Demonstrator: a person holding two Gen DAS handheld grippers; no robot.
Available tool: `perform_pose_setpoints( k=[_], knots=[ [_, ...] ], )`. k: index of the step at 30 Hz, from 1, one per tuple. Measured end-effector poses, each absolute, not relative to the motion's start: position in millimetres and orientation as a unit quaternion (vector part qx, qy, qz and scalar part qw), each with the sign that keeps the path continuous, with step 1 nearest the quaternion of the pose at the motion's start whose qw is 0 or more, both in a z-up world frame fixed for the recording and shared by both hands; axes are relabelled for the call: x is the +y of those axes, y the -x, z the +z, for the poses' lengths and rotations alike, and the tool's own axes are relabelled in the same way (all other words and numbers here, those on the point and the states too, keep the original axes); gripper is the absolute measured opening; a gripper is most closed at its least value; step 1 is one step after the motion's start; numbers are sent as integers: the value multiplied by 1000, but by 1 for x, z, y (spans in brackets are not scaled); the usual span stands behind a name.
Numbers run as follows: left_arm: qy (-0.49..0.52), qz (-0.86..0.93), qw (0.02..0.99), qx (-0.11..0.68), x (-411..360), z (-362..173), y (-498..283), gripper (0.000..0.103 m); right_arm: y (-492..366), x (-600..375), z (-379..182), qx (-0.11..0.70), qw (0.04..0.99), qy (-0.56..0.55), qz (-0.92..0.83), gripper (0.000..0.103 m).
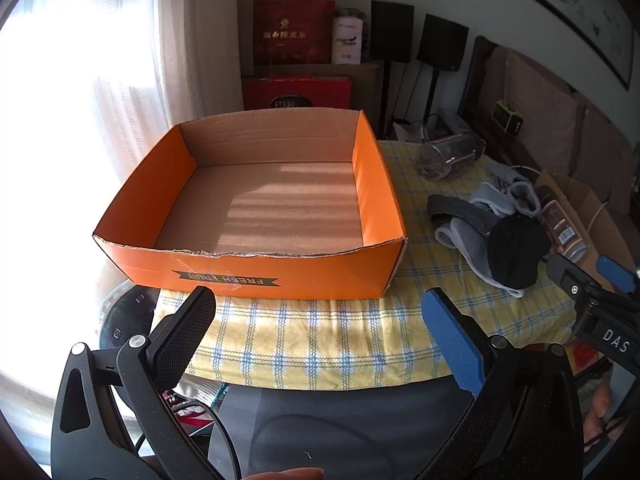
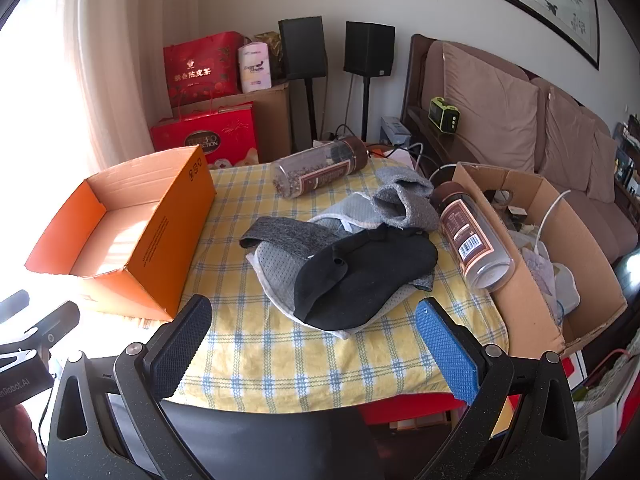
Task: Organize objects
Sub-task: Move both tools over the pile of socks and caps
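The orange cardboard box [image 2: 160, 240] sits open and empty at the left edge of the checked tablecloth [image 2: 280, 352], "FRESH FRUIT" printed on its near wall. Mid-cloth, a heap of socks — a black sock [image 2: 360, 276] on top, a dark grey sock [image 2: 288, 234] and pale grey socks [image 2: 404, 200] under and behind it. One clear jar [image 2: 316, 172] lies on its side near the far edge — another jar [image 2: 472, 236] lies at the right edge, touching the heap.

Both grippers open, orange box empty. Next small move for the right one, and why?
Probably ease the right gripper forward and down onto the black garment topping the clothes pile. It lies nearest, directly ahead of the open jaws, nothing covers it, and the orange box to its left stands empty to receive it.
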State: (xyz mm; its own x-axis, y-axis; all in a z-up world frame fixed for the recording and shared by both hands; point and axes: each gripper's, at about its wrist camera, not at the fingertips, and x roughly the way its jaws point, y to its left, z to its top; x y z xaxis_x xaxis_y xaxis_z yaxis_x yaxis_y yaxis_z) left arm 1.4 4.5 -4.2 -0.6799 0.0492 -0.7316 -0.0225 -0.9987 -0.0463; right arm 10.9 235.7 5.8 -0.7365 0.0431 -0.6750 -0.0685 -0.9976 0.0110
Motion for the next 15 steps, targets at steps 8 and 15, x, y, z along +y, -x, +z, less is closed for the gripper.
perform_pose_setpoints(
  k=[8, 15],
  knots=[
    [385, 920, 72, -19, 7, 3, 3, 103, -10, 239, 5, 18, 32, 362, 931, 103],
    [365, 926, 92, -1, 21, 14, 19, 103, -8, 255, 10, 18, 52, 353, 934, 103]
  ],
)
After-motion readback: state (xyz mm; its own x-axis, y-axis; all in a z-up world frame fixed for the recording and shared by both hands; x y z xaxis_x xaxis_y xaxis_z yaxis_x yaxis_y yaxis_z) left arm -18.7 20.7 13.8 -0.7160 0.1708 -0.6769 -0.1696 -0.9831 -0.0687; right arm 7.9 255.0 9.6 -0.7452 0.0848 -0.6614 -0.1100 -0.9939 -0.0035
